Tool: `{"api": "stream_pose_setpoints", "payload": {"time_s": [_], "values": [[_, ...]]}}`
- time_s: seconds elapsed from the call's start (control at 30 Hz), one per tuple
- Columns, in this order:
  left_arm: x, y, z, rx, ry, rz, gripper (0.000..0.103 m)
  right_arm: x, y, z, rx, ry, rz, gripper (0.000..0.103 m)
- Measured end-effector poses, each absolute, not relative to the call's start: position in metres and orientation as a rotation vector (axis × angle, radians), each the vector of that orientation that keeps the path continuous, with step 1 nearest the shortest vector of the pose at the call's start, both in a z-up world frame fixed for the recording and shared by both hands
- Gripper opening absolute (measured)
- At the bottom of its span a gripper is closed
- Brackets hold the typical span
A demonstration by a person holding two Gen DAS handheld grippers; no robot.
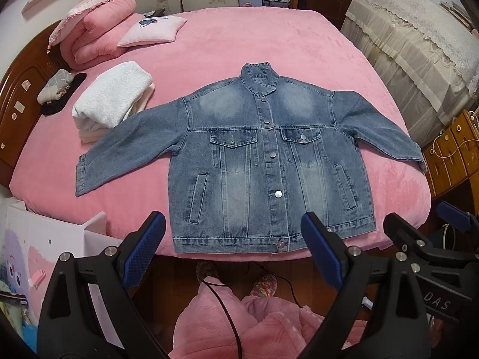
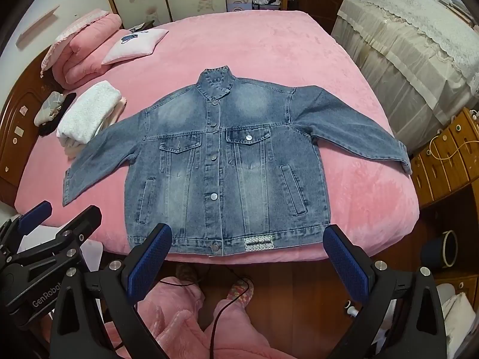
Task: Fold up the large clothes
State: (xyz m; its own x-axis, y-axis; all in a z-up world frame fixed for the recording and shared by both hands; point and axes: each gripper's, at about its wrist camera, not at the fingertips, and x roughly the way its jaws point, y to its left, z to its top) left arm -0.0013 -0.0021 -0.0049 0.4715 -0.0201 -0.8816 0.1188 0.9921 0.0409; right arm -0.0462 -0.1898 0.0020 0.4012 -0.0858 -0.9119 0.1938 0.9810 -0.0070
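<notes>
Pink plush covers the bed (image 1: 269,39), which fills most of what we see ahead of both tongs. On it, just beyond our fingertips, lies the denim jacket (image 1: 263,155), front up and buttoned, collar pointing away from us and hem (image 2: 209,242) at the near edge of the mattress. Both sleeves are spread outward: one sleeve (image 1: 119,149) reaches toward the side of our left tongs, the other sleeve (image 2: 353,128) toward the side of our right tongs, its cuff hanging near the bed's edge.

We judge the denim to be fairly heavy and stiff for cloth; it should hold a crease, slide little on the plush, and not tear under a pinch. The cuffs and the hem corners look like the best places to take hold, since the thick seams give the pads something firm.

Farther off, past the sleeve on the left tongs' side, sits a folded white towel (image 1: 113,95), with a pink quilt (image 1: 95,30) and a small pillow (image 1: 152,30) beyond it.

Our left tongs (image 1: 233,251) are spread wide and hold nothing, hovering over the hem. Our right tongs (image 2: 248,257) are likewise spread wide and empty, hanging just short of the hem.
</notes>
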Motion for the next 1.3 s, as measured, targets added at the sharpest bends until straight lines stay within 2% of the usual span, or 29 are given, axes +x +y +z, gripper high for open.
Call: {"api": "stream_pose_setpoints", "payload": {"time_s": [0.8,1.13,1.3], "values": [[0.009,-0.007,-0.007,0.098,1.088,-0.083,0.090,-0.042,-0.205,-0.005,0.104,1.151,-0.200,0.102],[0.025,0.032,-0.013,0.011,1.128,-0.043,0.090,-0.014,-0.175,0.001,0.048,1.154,-0.156,0.102],[0.041,0.078,-0.043,-0.140,1.239,-0.037,0.091,0.005,-0.153,-0.014,0.073,1.189,-0.139,0.102]]}}
